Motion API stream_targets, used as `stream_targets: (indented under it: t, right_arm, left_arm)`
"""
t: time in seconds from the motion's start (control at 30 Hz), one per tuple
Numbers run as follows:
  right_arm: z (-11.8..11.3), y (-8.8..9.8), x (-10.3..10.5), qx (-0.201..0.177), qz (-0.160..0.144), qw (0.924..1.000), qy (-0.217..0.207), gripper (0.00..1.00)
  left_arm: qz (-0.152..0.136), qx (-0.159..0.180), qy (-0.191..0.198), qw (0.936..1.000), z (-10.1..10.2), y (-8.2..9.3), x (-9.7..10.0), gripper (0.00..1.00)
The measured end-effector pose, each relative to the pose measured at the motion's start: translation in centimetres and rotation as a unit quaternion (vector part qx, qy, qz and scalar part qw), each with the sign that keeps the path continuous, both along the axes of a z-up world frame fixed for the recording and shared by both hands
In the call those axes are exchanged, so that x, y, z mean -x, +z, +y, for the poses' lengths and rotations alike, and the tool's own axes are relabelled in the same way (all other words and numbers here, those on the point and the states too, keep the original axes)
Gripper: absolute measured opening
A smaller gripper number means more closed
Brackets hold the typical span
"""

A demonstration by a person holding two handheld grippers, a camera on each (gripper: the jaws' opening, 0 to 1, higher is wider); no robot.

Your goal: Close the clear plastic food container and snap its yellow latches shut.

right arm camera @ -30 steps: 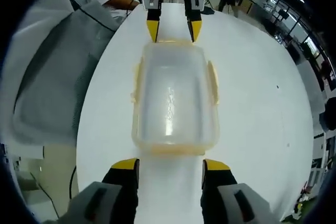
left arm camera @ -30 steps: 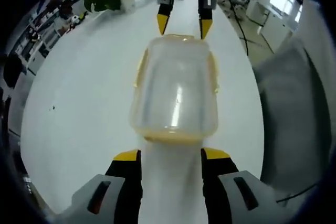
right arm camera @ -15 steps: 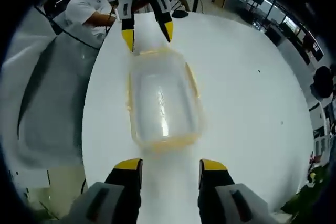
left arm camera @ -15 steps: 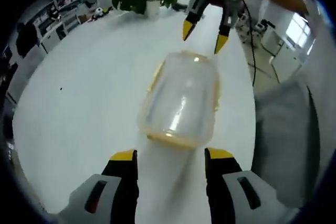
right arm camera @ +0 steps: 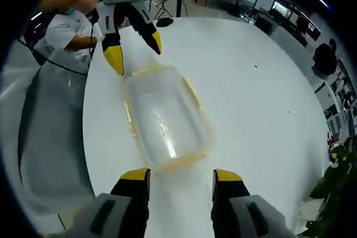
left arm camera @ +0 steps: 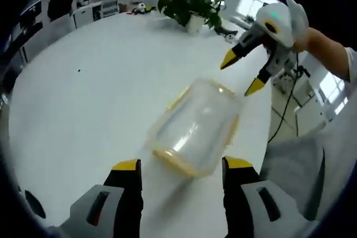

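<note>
In the left gripper view, the container (left arm camera: 192,132) lay closed on the white table (left arm camera: 83,98), just ahead of the left gripper (left arm camera: 181,166), whose jaws stood apart and held nothing. The right gripper (left arm camera: 241,75) hung past its far end, jaws spread, near a potted plant (left arm camera: 187,5). In the right gripper view, the container (right arm camera: 164,118) sat between the open right gripper (right arm camera: 179,175) and the open left gripper (right arm camera: 135,51).

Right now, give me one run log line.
container on table | left gripper open | right gripper open | neither touching
</note>
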State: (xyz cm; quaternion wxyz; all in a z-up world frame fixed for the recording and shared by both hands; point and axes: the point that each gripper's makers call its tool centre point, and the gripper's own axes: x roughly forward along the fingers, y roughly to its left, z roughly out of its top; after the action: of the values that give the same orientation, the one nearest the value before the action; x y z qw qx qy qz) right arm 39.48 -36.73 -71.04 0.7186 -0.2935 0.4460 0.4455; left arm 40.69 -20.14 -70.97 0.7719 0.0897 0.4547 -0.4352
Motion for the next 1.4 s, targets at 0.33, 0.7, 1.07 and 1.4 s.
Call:
stream_targets:
  t: [0.33,0.7,1.07,1.4]
  right_arm:
    - [0.1,0.3,-0.7,-0.05,0.016,0.9919,-0.116,0.42]
    - [1.1,-0.7,-1.0,-0.09,0.032,0.9774,-0.189,0.41]
    - [1.5,-2.1,-1.3,-0.108,0.054,0.9613,-0.247,0.36]
    - [2.5,-2.2,-1.3,-0.114,0.076,0.9559,-0.26,0.35]
  left_arm:
    - [0.003,0.006,0.065,0.9979,0.0,-0.7,0.2,0.59]
    - [0.018,0.038,0.105,0.9935,-1.2,-0.8,0.2,0.56]
    - [0.049,0.048,0.139,0.9879,-2.0,-1.8,0.2,0.54]
    - [0.047,0.02,0.147,0.9878,-1.4,-2.5,0.2,0.41]
